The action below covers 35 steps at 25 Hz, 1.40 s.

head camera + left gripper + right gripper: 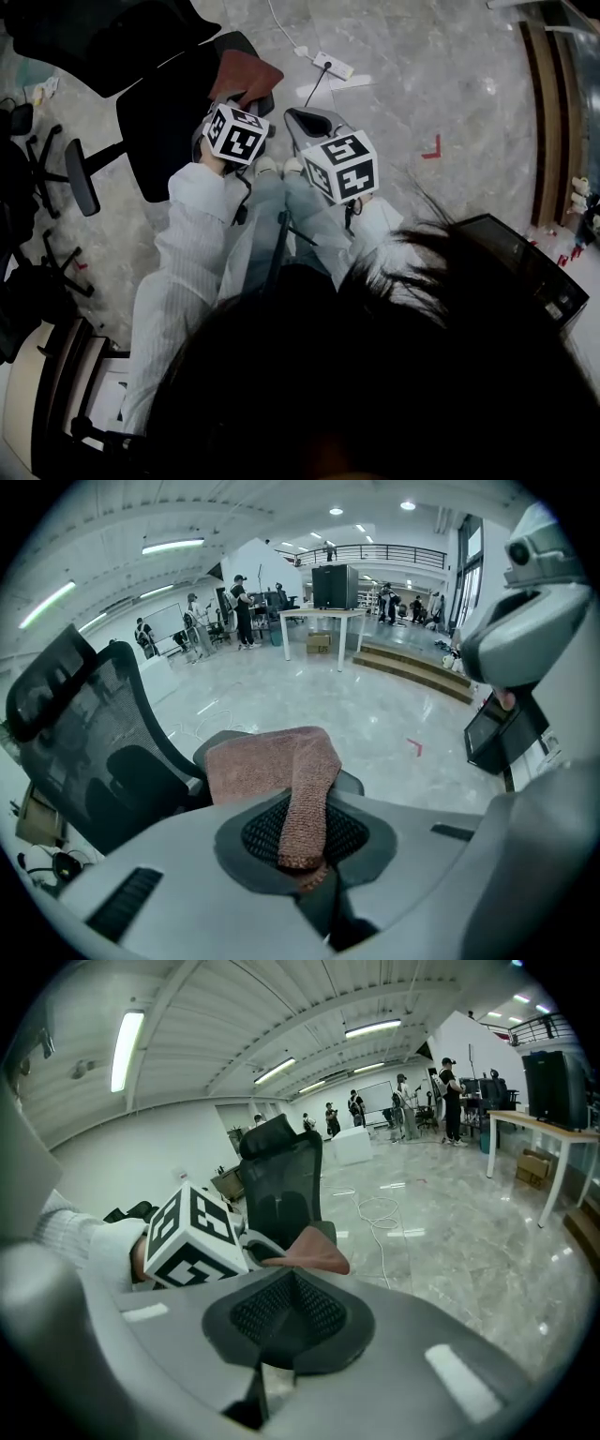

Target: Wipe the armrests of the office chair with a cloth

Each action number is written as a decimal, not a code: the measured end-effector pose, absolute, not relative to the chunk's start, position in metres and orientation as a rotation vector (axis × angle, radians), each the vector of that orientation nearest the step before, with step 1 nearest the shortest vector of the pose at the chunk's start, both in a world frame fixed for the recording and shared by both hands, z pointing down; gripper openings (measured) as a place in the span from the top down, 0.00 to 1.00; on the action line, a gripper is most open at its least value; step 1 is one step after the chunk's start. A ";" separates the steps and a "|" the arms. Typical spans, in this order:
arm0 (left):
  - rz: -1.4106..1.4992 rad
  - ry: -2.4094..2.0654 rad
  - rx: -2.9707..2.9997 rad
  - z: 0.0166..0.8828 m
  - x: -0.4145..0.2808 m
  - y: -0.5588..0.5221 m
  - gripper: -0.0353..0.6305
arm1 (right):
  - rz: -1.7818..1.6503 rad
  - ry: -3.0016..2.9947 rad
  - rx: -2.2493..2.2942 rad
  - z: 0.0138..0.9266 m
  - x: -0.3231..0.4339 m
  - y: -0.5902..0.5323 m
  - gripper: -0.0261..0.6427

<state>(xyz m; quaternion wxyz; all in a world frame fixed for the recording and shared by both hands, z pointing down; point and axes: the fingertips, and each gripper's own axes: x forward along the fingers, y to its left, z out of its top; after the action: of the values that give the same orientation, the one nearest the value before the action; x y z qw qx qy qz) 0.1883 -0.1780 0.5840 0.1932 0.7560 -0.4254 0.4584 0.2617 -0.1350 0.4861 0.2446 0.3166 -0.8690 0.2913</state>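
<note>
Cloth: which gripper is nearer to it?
Left. The left gripper is shut on the cloth; the right gripper sits alongside, jaws together and empty, apart from the cloth.

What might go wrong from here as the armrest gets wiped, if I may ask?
1. The left gripper pinches only a narrow end of the cloth. The rest lies loose over the armrest, so a stroke may pull it free or bunch it up.
2. The right gripper is shut and empty, not steadying the office chair, which may shift under pressure toward the power strip.
</note>
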 end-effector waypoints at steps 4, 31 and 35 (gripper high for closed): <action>1.262 -1.169 2.106 0.580 0.200 -0.139 0.88 | 0.786 -2.383 0.878 0.476 0.266 -0.123 0.96; 0.012 -1.893 2.282 0.236 0.156 -0.097 0.88 | 0.348 -2.880 1.073 0.229 0.250 -0.107 0.96; 0.004 -1.890 2.282 0.234 0.154 -0.092 0.88 | 0.327 -2.884 1.056 0.228 0.250 -0.101 0.96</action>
<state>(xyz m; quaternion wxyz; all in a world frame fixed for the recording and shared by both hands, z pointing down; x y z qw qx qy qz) 0.1539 -0.0918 0.2340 0.0889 0.7671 -0.6354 0.0014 0.2502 -0.1012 0.2282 0.0266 0.3419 -0.9334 0.1058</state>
